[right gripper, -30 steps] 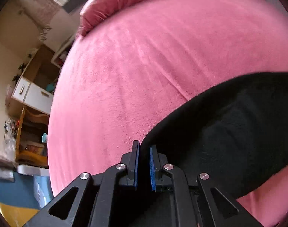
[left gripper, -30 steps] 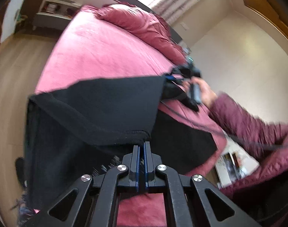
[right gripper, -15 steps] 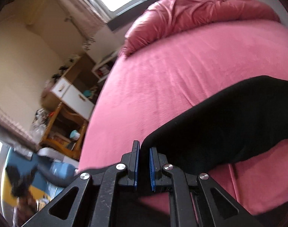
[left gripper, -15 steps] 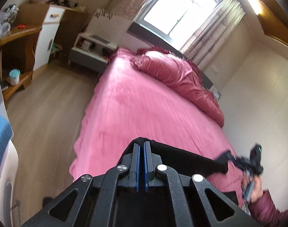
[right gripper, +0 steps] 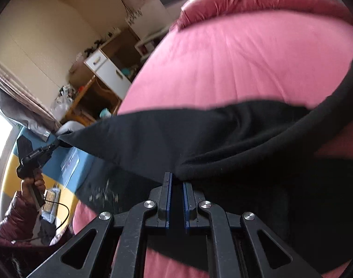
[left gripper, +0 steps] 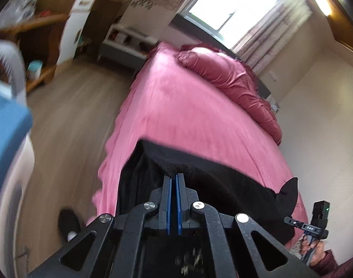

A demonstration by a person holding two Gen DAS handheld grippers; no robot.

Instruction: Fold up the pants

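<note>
Pinching a soft black fleece edge, my left gripper (left gripper: 174, 176) has its blue-lined fingers (left gripper: 169, 199) pressed almost flat together, a nubby fold of the pants (left gripper: 223, 180) bunched right at the tips. The pants are matte and fuzzy, stretched in a taut dark band across the near end of the bed, one side draping over the left corner towards the wooden floor (left gripper: 67, 120). Over on the right in the left wrist view, my right gripper (left gripper: 290, 220) holds a pointed peak of the same cloth.

From the right wrist view, my right gripper (right gripper: 175, 180) shows a narrow slit between its blue pads, with a thick rolled hem of the pants (right gripper: 223, 134) sitting at the tips; whether the cloth runs between the pads I cannot tell from here. White lint specks dot the fabric near the left finger. The pink bedsheet (right gripper: 234, 58) looks smooth and velvety, faintly creased, and a glossy, puffy crimson duvet (left gripper: 225, 74) is heaped at the far end under the window (left gripper: 229, 2). My left gripper (right gripper: 53, 146) pulls a corner into a sharp point at far left.
</note>
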